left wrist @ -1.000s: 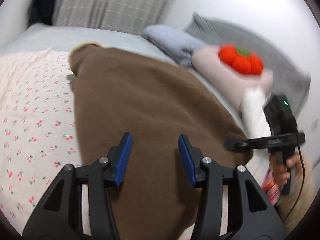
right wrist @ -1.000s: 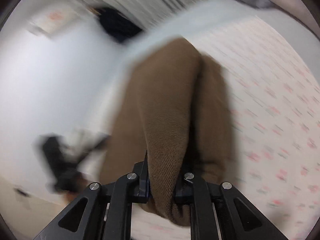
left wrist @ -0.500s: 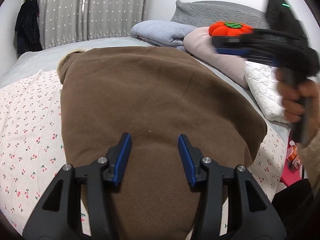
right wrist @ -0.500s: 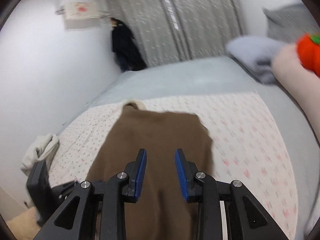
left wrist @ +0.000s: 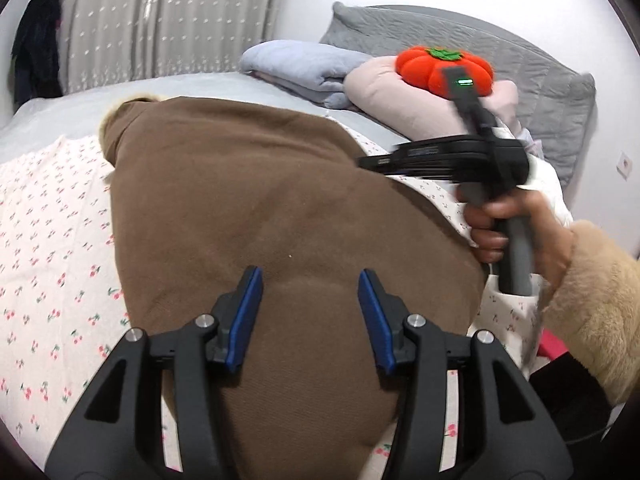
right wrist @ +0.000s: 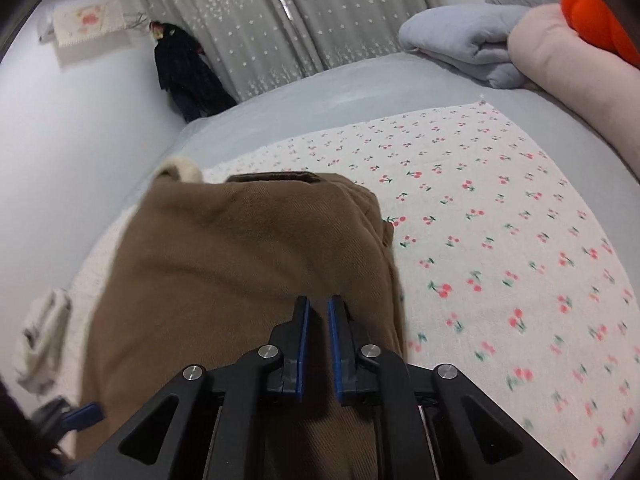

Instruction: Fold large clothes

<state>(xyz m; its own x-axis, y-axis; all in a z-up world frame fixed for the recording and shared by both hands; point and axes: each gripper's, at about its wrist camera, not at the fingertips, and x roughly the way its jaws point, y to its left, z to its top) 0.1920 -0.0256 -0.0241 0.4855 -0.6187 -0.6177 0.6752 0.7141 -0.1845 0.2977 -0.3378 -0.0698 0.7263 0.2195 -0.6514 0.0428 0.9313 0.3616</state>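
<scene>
Bed (right wrist: pixel 360 92): grey, carrying cherry-print sheet (right wrist: pixel 500 220). Brown garment (left wrist: pixel 260 208): folded, flat on the sheet. Left gripper (left wrist: pixel 310 312): jaws half apart, empty, above garment. Right gripper (right wrist: pixel 317 332): jaws just narrowed to a slit, nothing between.

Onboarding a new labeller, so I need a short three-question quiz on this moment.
1. True or false: the left gripper is clamped on the coat.
2. The orange plush sits on: A) the pink pillow; B) the floral sheet; C) the coat.
3. What hangs beside the curtain?

Key: 1 false, its jaws stand open with no cloth pinched between them. 2 A. 3 a dark garment.
</scene>
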